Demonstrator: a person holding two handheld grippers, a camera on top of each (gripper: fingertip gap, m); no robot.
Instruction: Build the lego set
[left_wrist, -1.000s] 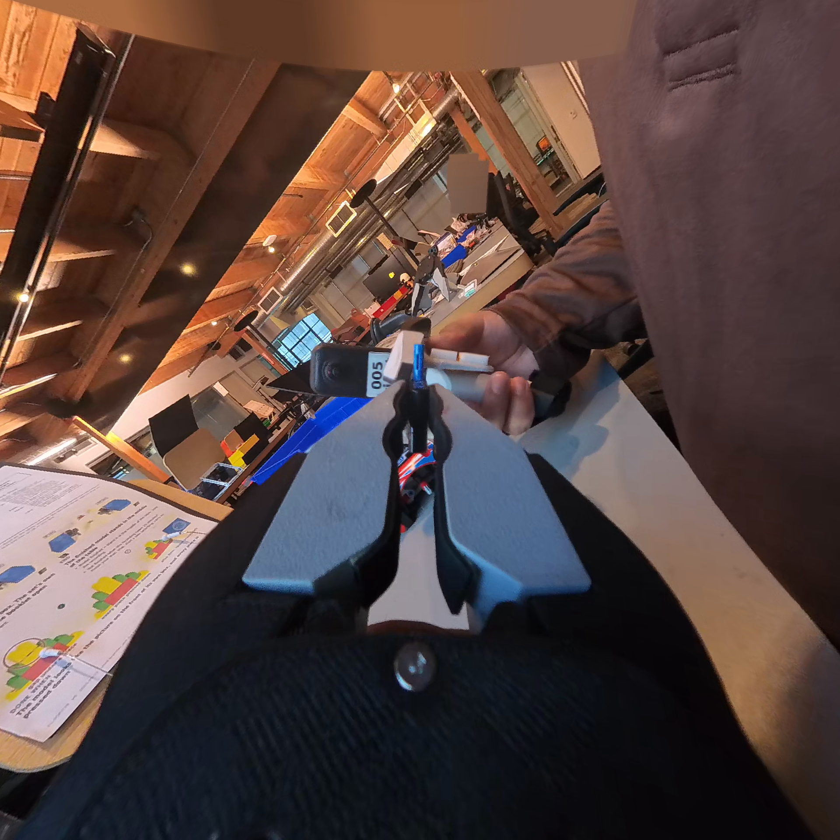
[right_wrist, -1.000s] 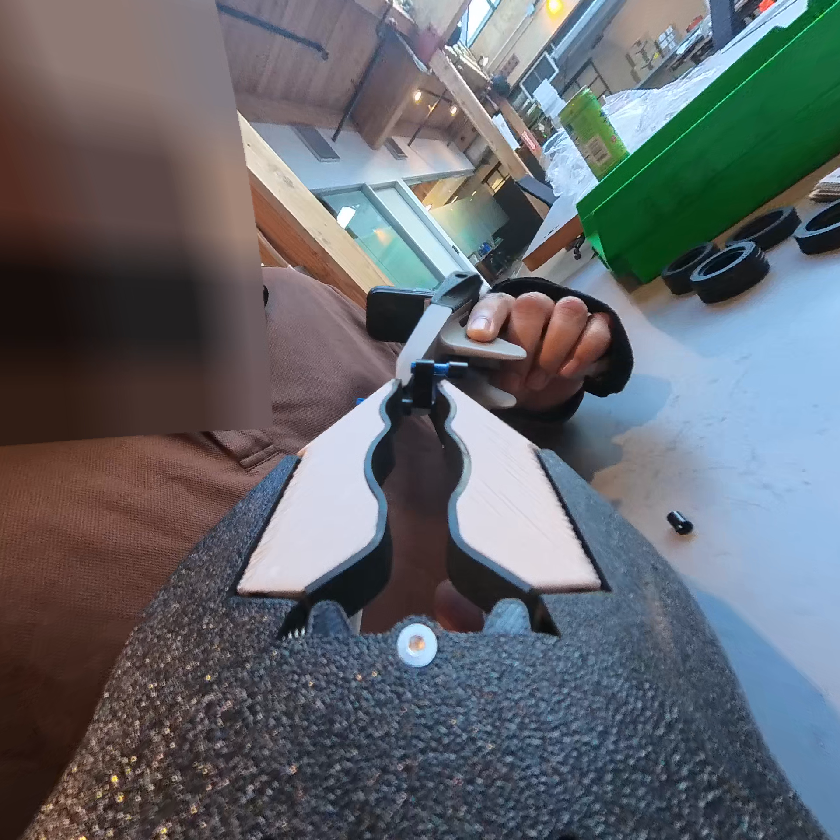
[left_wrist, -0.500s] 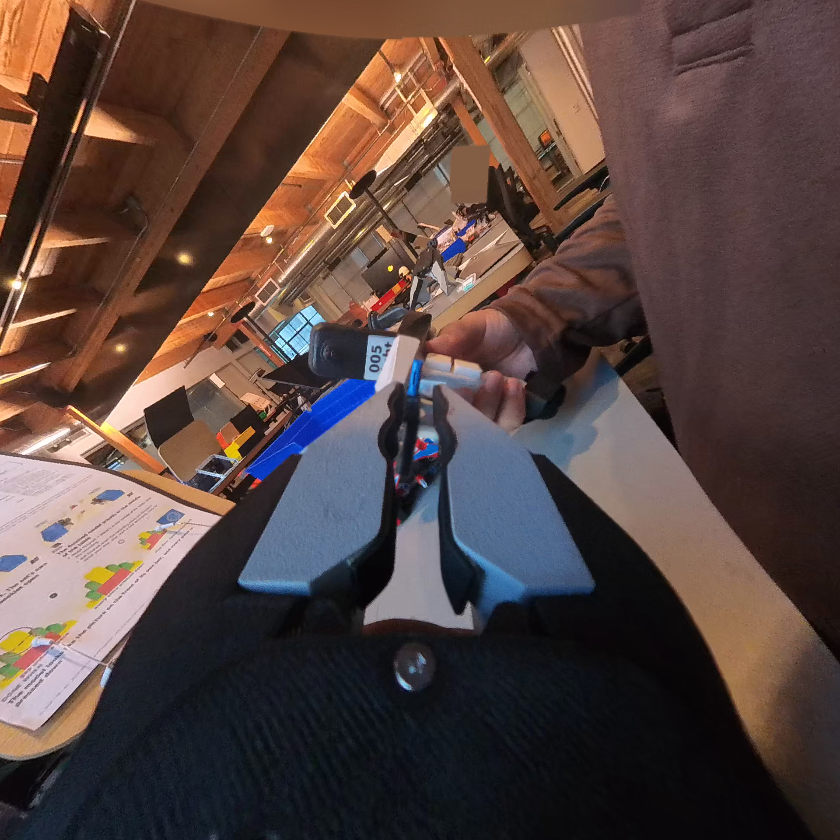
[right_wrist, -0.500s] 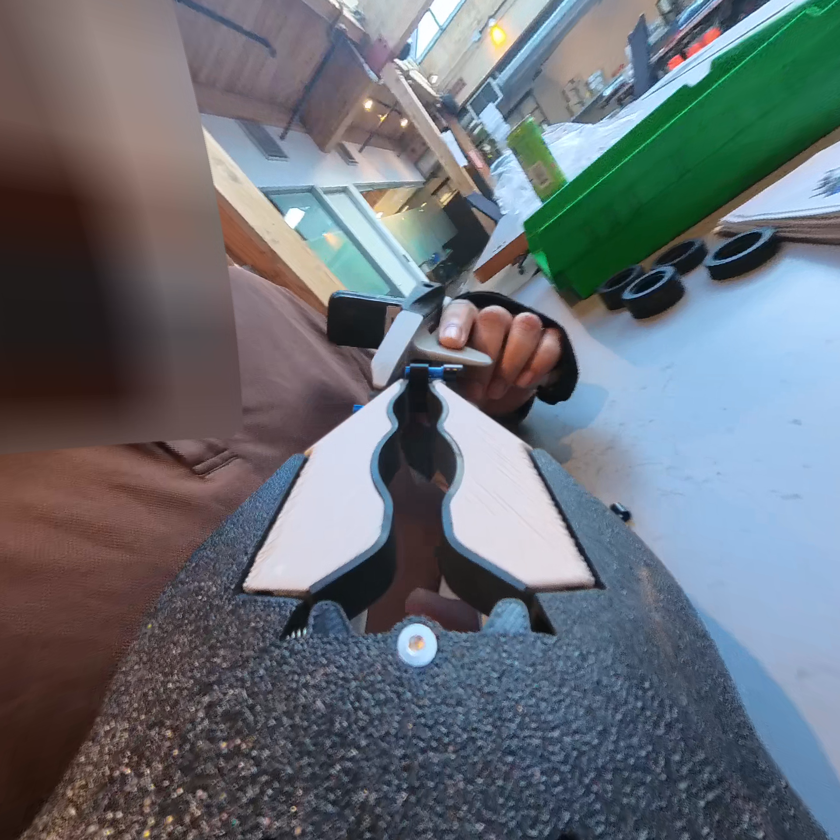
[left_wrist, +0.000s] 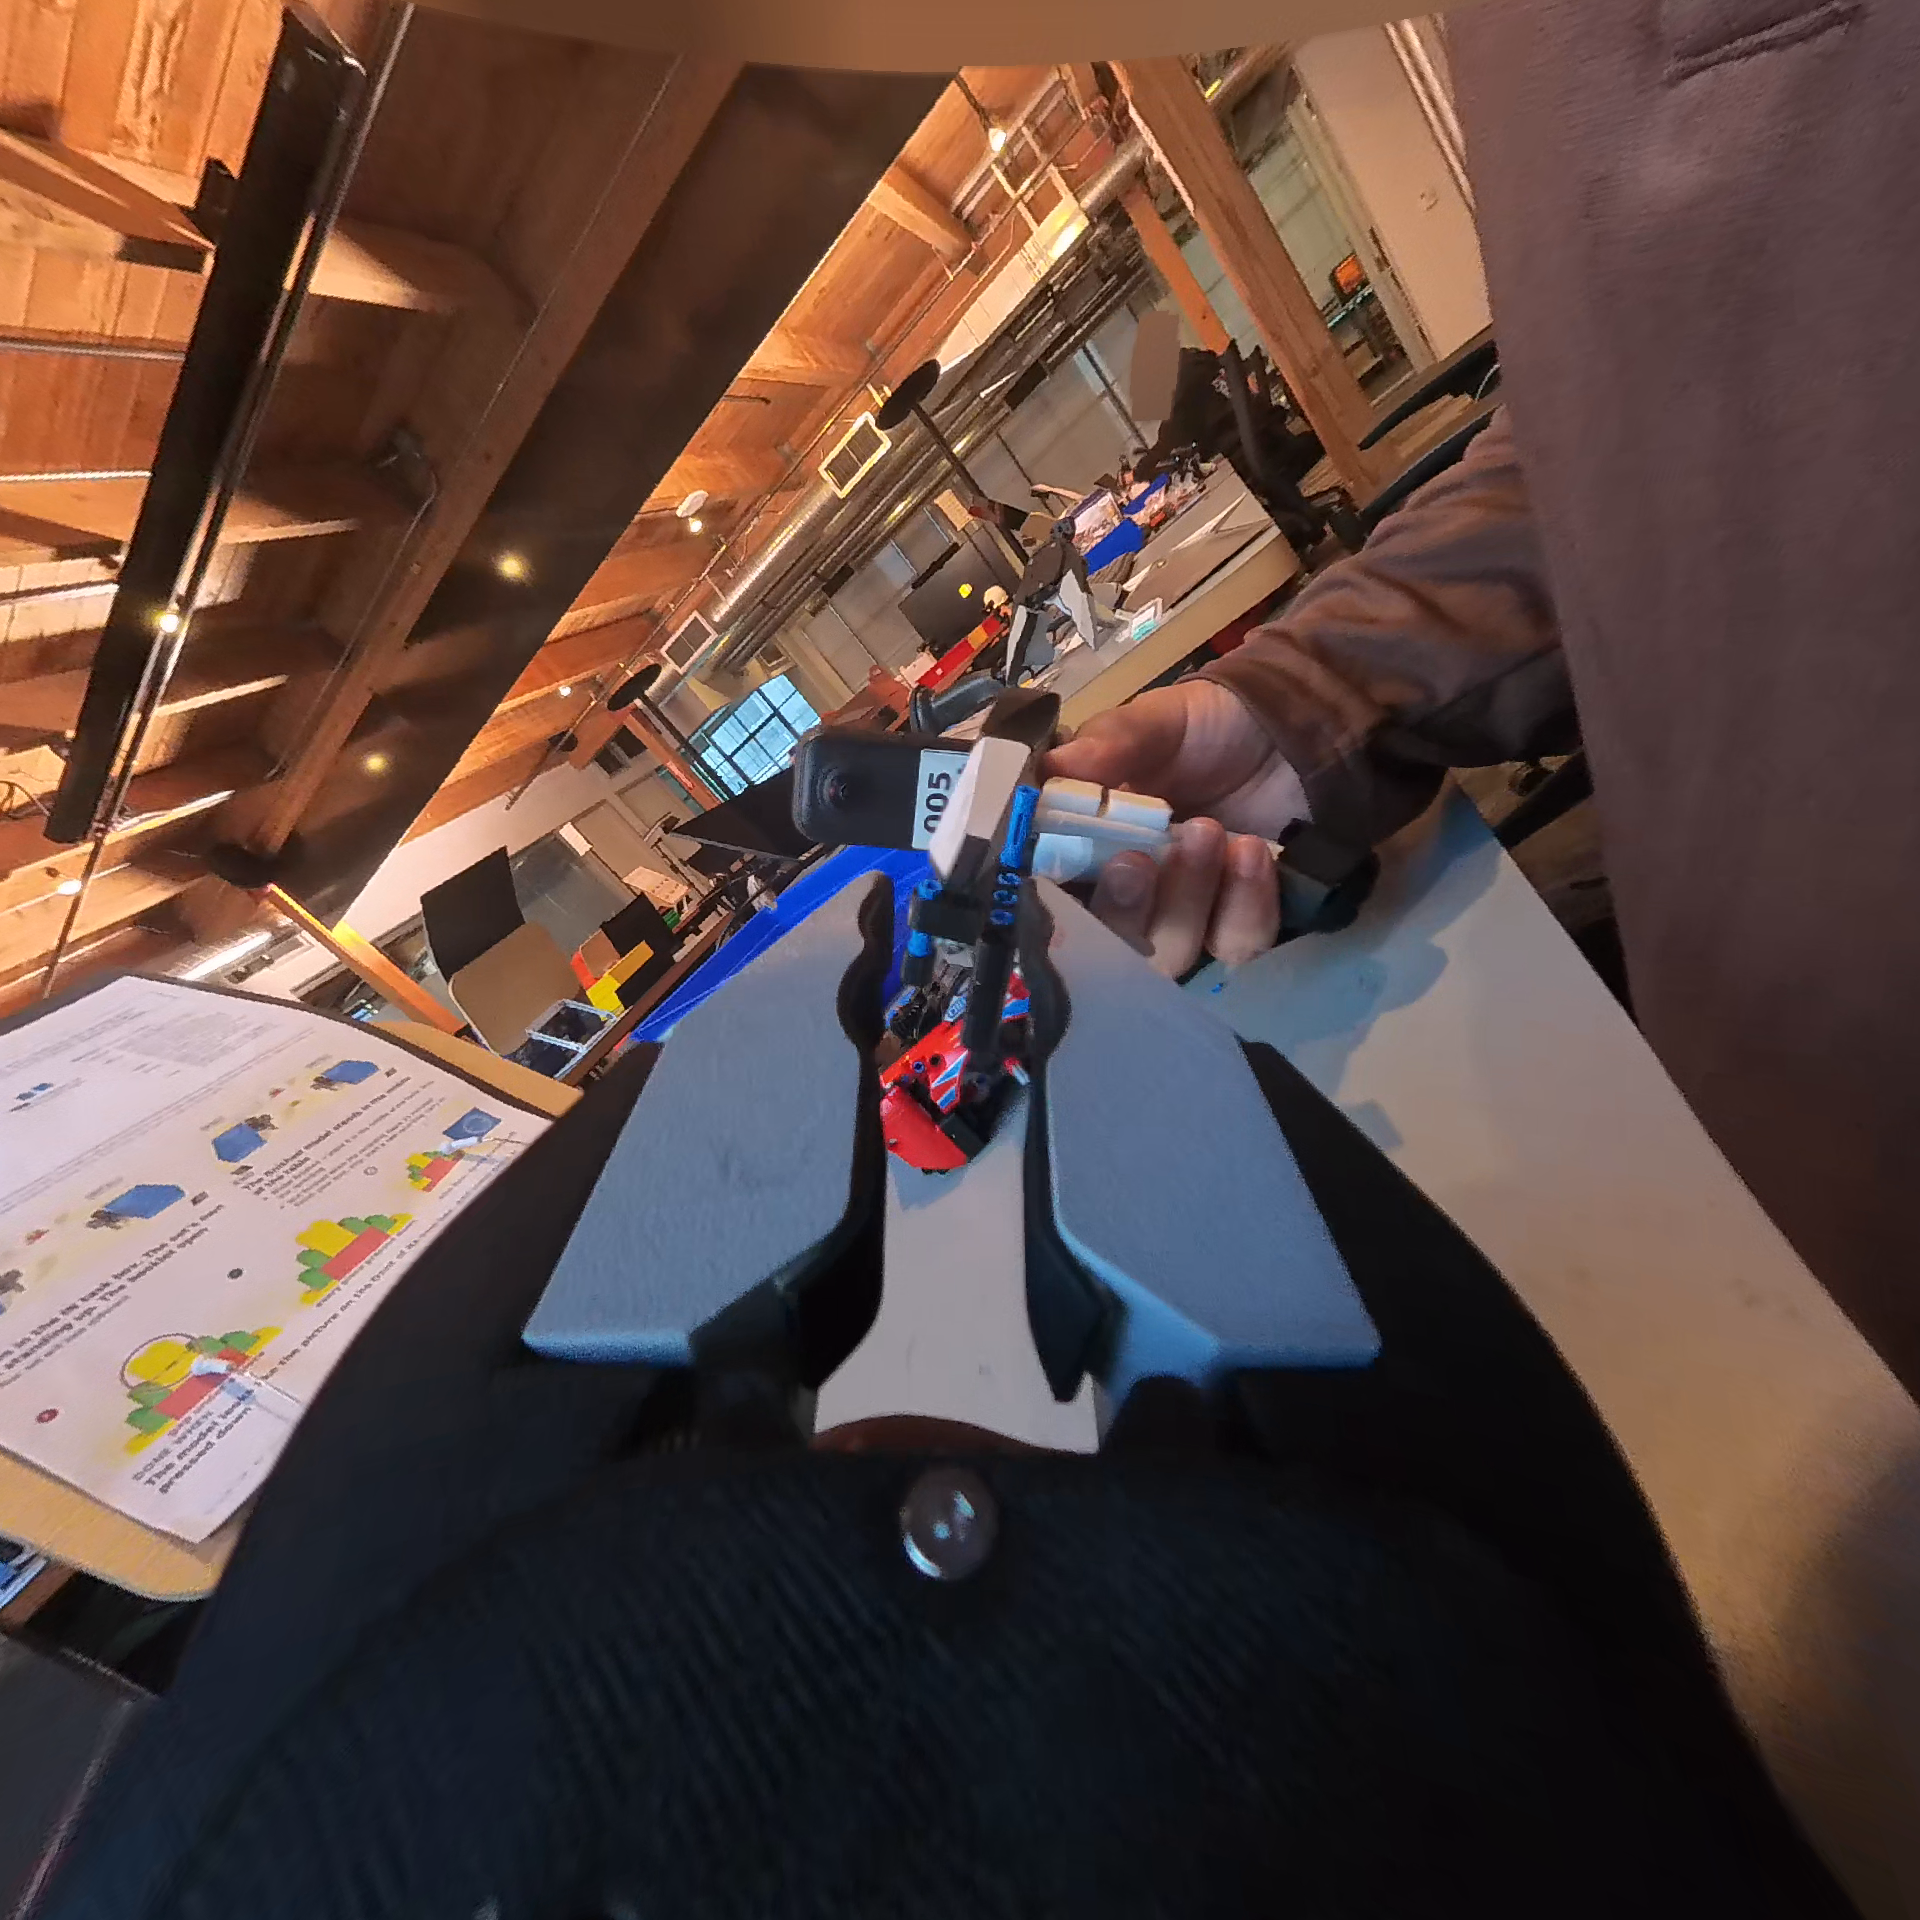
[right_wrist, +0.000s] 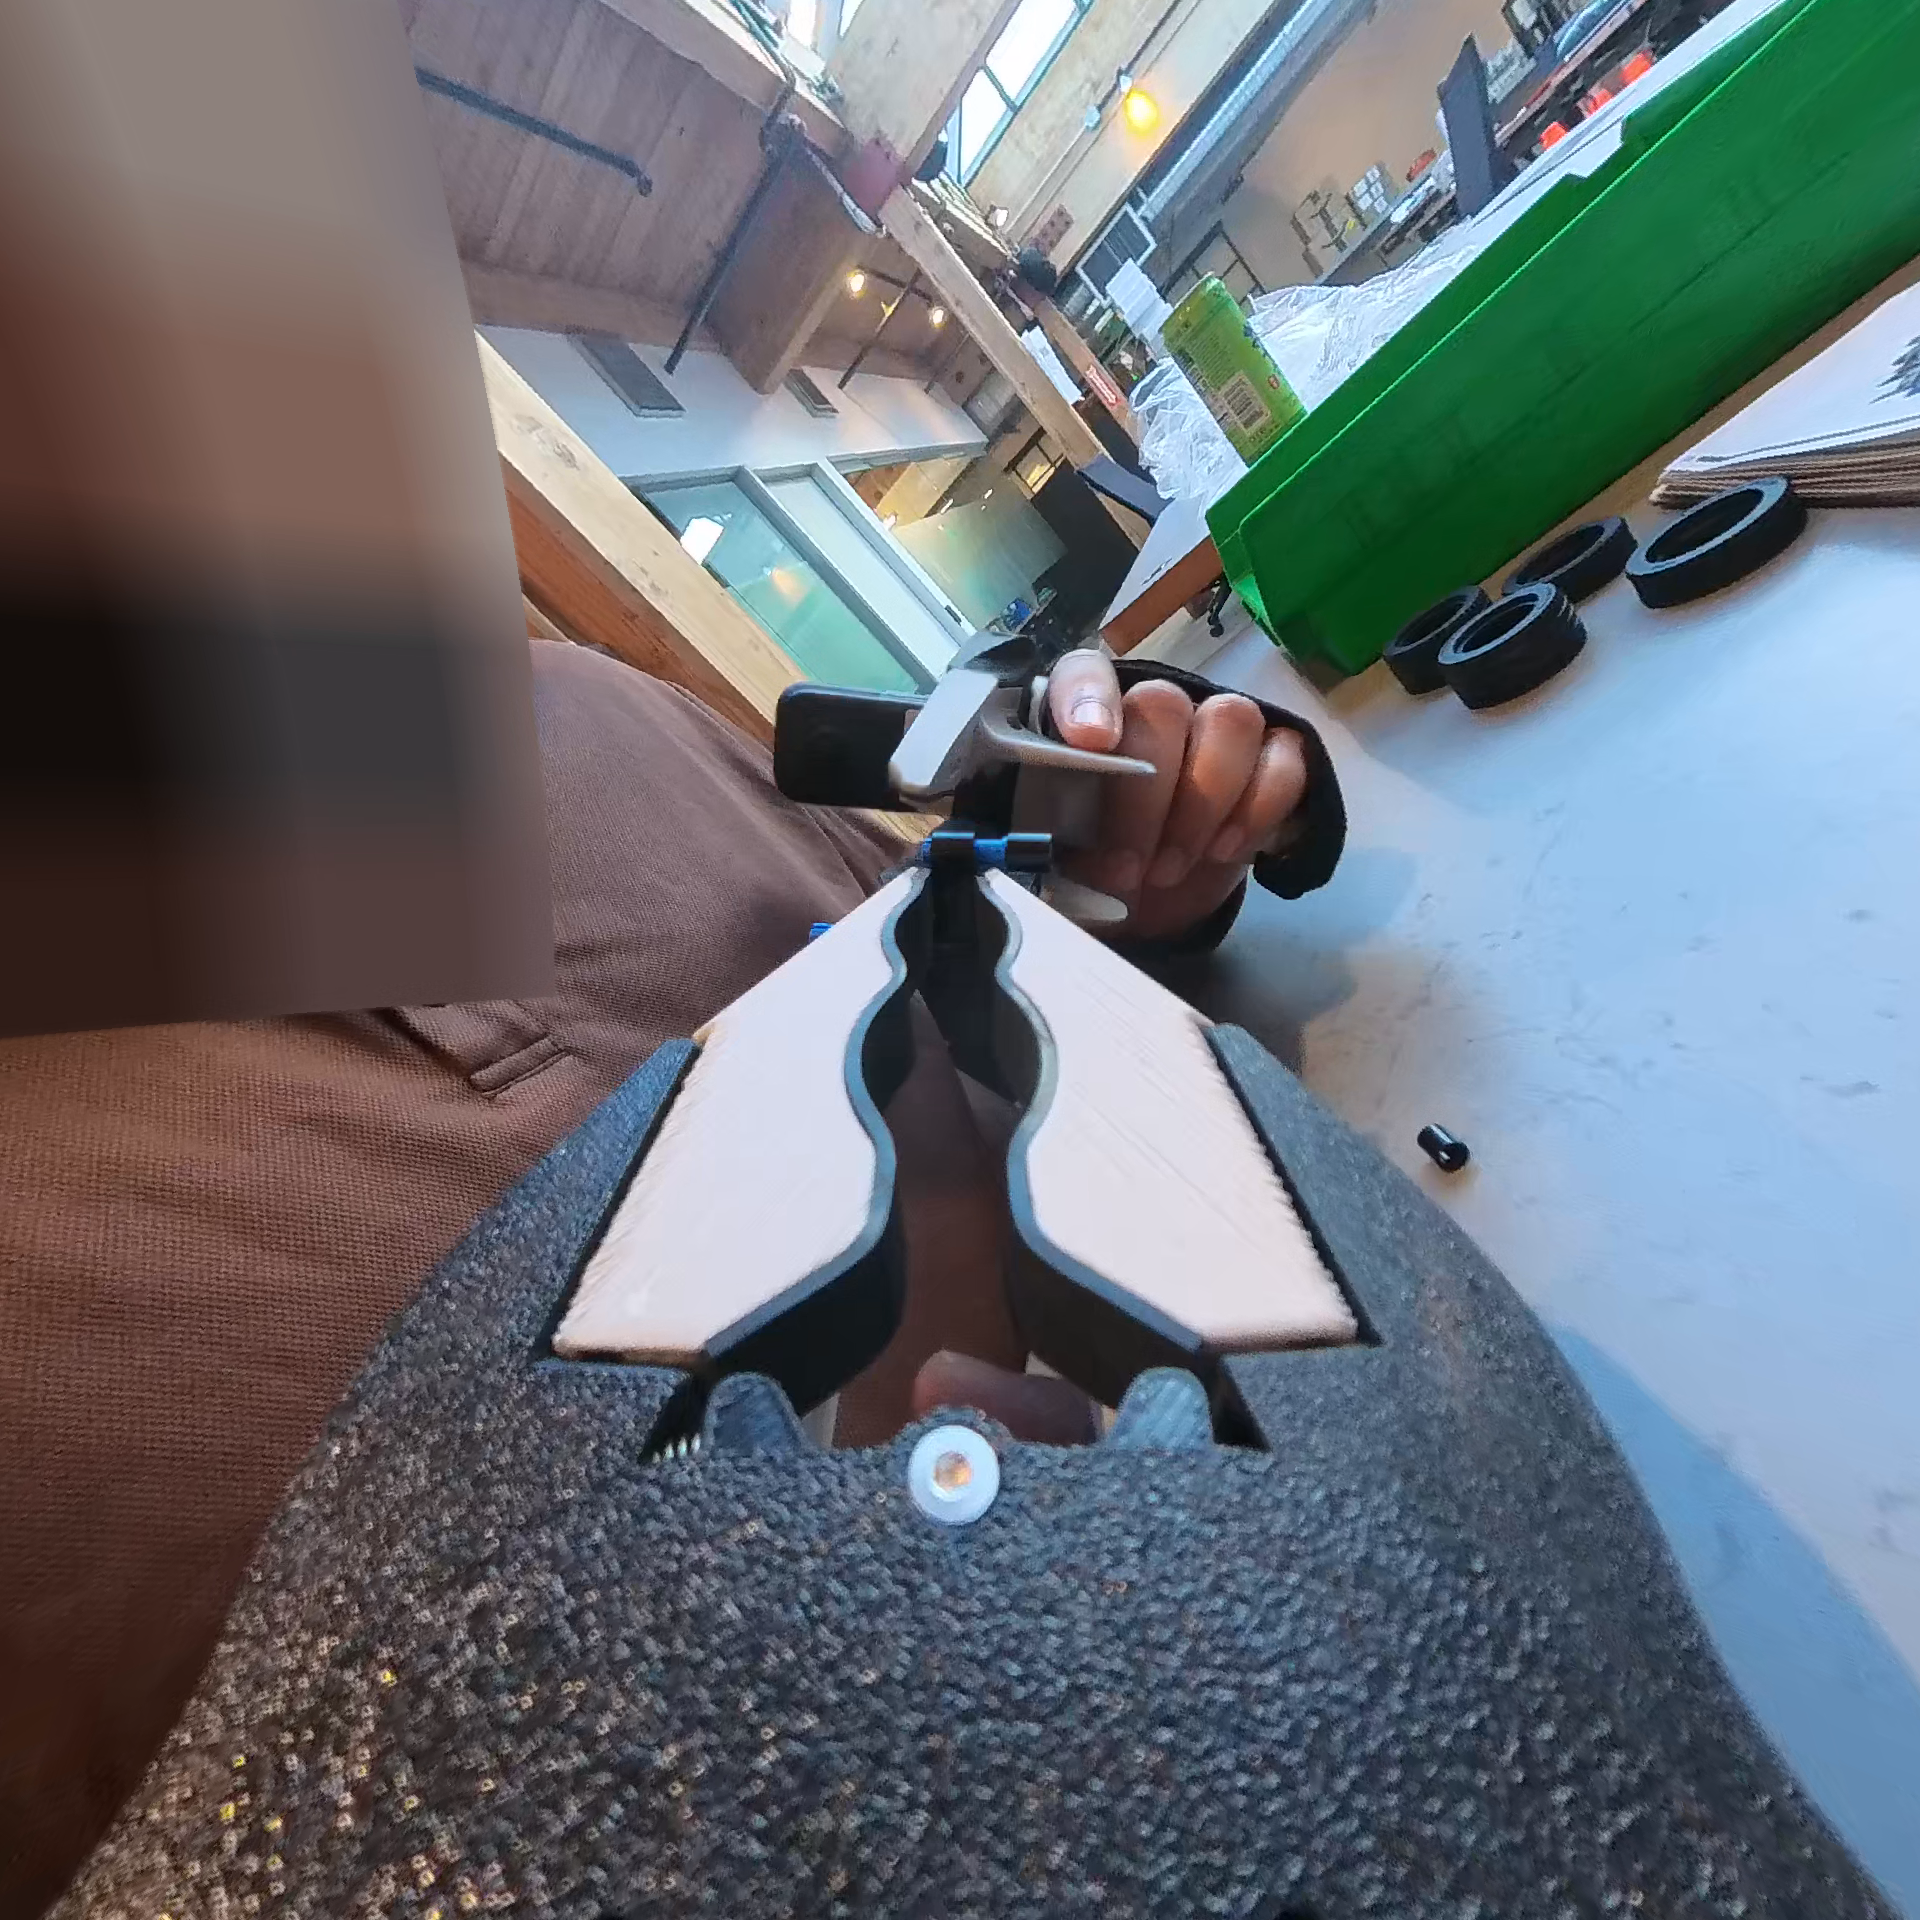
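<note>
My right gripper (right_wrist: 958, 885) has tan fingers and is shut on a black lego beam with blue pins (right_wrist: 980, 852), held up in the air. My left gripper (left_wrist: 951, 914) has grey fingers. Its jaws stand apart on either side of the same black beam (left_wrist: 985, 987), so it is open. The two grippers face each other tip to tip; the right gripper also shows in the left wrist view (left_wrist: 1003, 836), and the left gripper in the right wrist view (right_wrist: 966, 748). A red, partly built lego model (left_wrist: 935, 1101) lies on the white table (left_wrist: 1455, 1195) beyond the left fingers.
A printed instruction sheet (left_wrist: 208, 1195) lies at the left. Several black tyres (right_wrist: 1507, 644), a green bin (right_wrist: 1558, 416), a paper stack (right_wrist: 1818, 457) and a small black pin (right_wrist: 1442, 1148) are on the right side. The person's brown top (right_wrist: 312, 1247) is close by. Less than 4 cm separates the two grippers' tips.
My left gripper's fingers have spread apart from the black beam they were pinching. My right gripper has kept hold of the beam.
</note>
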